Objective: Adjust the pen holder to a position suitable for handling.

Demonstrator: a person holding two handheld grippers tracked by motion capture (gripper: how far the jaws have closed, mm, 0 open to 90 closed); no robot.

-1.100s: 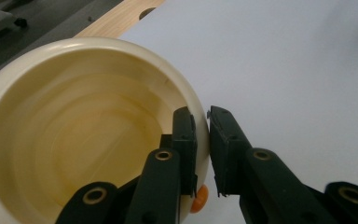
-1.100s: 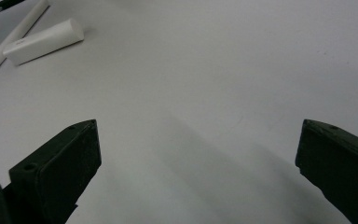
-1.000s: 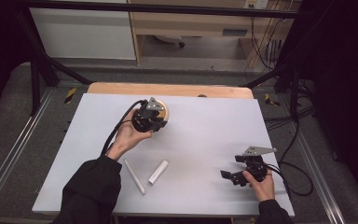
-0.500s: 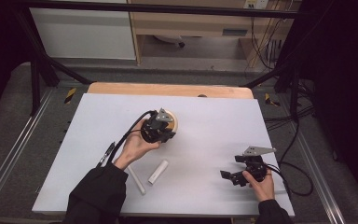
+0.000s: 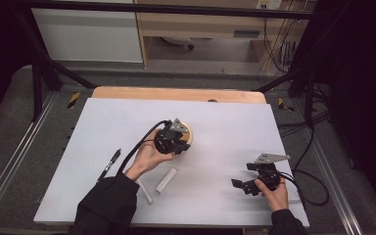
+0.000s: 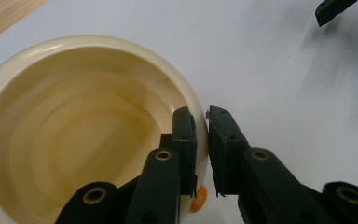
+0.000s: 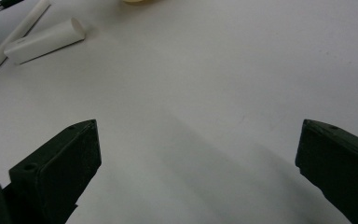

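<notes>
hands come in from the near edge of a white table (image 5: 215,122), each holding a black two-jaw gripper. nearest the person, the right gripper (image 5: 243,184) rests low at the near right of the table, well apart from the cream bowl (image 5: 188,133), with its jaws spread wide and nothing between them; in the right gripper view only bare tabletop lies between the two black jaws. also nearer the person than the bowl, and a little to its left, lie a short white cylinder (image 5: 166,180) and, just beside it, a thin white stick (image 5: 145,192). a black pen (image 5: 110,164) lies farther left of the bowl. the bowl itself stands upright near the middle of the table, and it looks empty inside. the left gripper (image 6: 201,154) is at the bowl's rim, its jaws clamped on the bowl's wall, one jaw inside the bowl and the other outside. a small orange piece (image 6: 198,204) shows just under the jaws by the bowl's side; what it is cannot be told. beyond the bowl, a strip of bare wood (image 5: 176,93) edges the far side of the table.
</notes>
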